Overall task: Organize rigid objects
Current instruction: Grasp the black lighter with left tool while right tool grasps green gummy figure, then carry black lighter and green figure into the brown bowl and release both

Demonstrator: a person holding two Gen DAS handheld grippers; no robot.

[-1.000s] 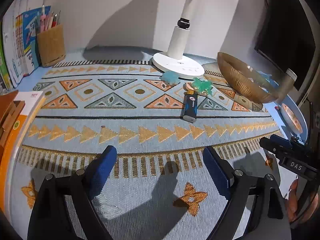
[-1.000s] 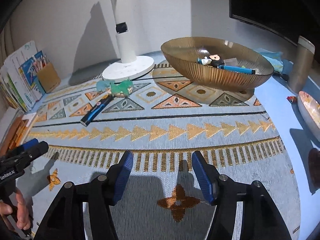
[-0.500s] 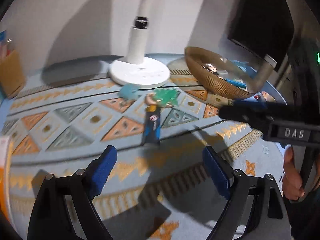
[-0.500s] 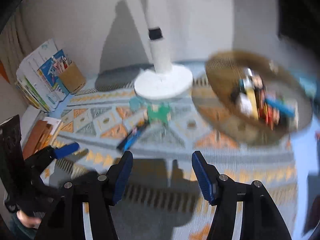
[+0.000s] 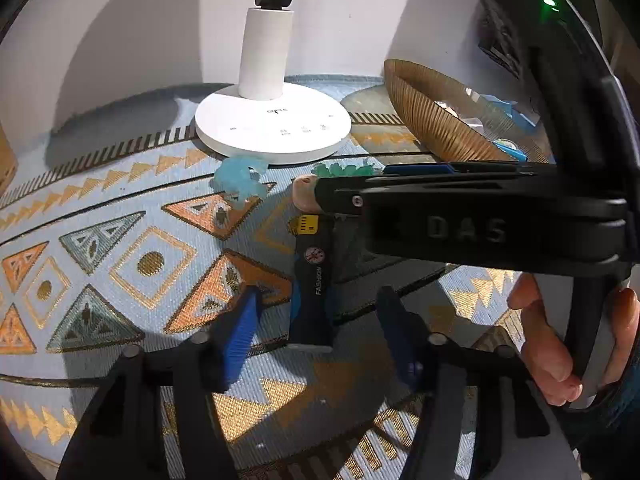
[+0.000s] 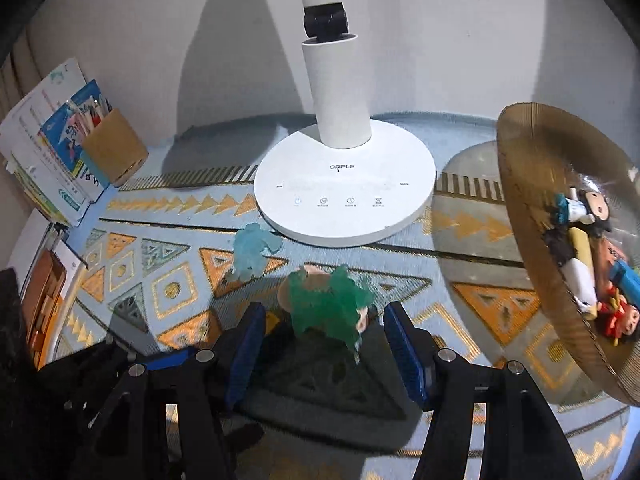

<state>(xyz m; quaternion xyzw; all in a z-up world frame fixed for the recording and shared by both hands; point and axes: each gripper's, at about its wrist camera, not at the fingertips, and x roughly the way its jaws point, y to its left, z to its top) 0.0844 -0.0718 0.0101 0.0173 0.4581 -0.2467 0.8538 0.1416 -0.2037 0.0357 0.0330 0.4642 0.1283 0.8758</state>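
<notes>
Two grippers sit over my patterned mat (image 5: 120,248), near the white lamp base (image 6: 344,196) and the brown bowl (image 6: 532,248) of small toys. My left gripper (image 5: 316,320) has just been closing; its jaws straddle the black lighter (image 5: 314,280) without pressing it. My right gripper (image 6: 324,340) stands part open around the green toy (image 6: 328,304), gripping nothing.

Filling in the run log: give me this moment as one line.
left gripper: fingers just closing around black lighter, not yet gripping | right gripper: open, around green toy | bowl: holds earlier items
</notes>
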